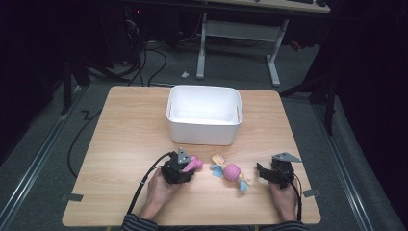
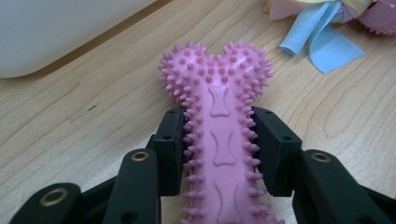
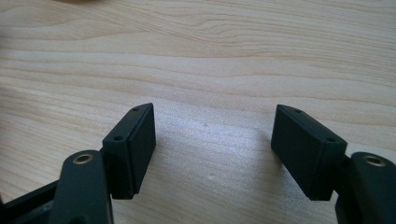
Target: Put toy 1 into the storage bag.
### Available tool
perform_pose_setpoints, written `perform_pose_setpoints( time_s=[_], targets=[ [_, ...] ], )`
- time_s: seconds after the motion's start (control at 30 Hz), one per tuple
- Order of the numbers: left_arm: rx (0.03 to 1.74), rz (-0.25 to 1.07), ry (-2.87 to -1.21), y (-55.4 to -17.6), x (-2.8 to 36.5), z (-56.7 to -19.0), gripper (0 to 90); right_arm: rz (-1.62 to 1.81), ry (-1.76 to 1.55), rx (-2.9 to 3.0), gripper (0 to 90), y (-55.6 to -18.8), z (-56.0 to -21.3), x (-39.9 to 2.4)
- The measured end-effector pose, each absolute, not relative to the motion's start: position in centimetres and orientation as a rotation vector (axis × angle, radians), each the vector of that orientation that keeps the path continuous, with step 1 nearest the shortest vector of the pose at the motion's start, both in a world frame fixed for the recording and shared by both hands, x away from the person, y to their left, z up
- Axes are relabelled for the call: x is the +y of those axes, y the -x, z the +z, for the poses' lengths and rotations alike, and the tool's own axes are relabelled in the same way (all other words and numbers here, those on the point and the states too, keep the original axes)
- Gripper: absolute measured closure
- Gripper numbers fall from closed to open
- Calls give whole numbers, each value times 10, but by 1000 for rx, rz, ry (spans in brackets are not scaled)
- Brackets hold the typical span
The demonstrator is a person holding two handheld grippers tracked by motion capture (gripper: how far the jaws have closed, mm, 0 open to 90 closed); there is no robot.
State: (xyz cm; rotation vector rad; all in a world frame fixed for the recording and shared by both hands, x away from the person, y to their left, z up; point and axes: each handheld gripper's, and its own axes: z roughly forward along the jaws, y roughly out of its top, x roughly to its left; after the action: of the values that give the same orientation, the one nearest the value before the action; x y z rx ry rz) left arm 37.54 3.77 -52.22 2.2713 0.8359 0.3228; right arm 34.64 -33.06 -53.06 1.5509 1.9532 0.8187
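Nearest the person, the left gripper (image 2: 219, 140) pinches a pink spiky bone-shaped chew toy (image 2: 219, 116) across its shaft, one pad on each flank. The toy's long axis runs straight out along the jaws, its knobbed end poking past the fingertips toward the white plastic bin (image 1: 204, 114). In the high view the left gripper (image 1: 185, 168) sits on the worktop (image 1: 125, 139) near the bin's front left corner, so this is the hand nearer the bin, and the bin lies ahead of it and slightly to the right. The likely next move, lifting the toy and carrying it over the front wall, turns on that short forward path.

The right gripper (image 1: 262, 172) rests farther from the bin, off its front right corner, its jaws spread wide over bare wood with nothing between them. Between the two grippers lies a pink ball toy with cloth strips (image 1: 231, 172), just in front of the bin.
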Motion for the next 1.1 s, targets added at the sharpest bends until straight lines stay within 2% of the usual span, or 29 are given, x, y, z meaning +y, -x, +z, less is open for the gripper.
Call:
perform_pose_setpoints(
  time_s=[0.63,1.1],
  targets=[
    [807,363,-2287,-371,37,-520,594,818,-1552,1954,310,-346,-531,-331],
    [810,312,-2264,-369,49,-507,595,819,-1553,1954,309,-346,-531,-331]
  ],
)
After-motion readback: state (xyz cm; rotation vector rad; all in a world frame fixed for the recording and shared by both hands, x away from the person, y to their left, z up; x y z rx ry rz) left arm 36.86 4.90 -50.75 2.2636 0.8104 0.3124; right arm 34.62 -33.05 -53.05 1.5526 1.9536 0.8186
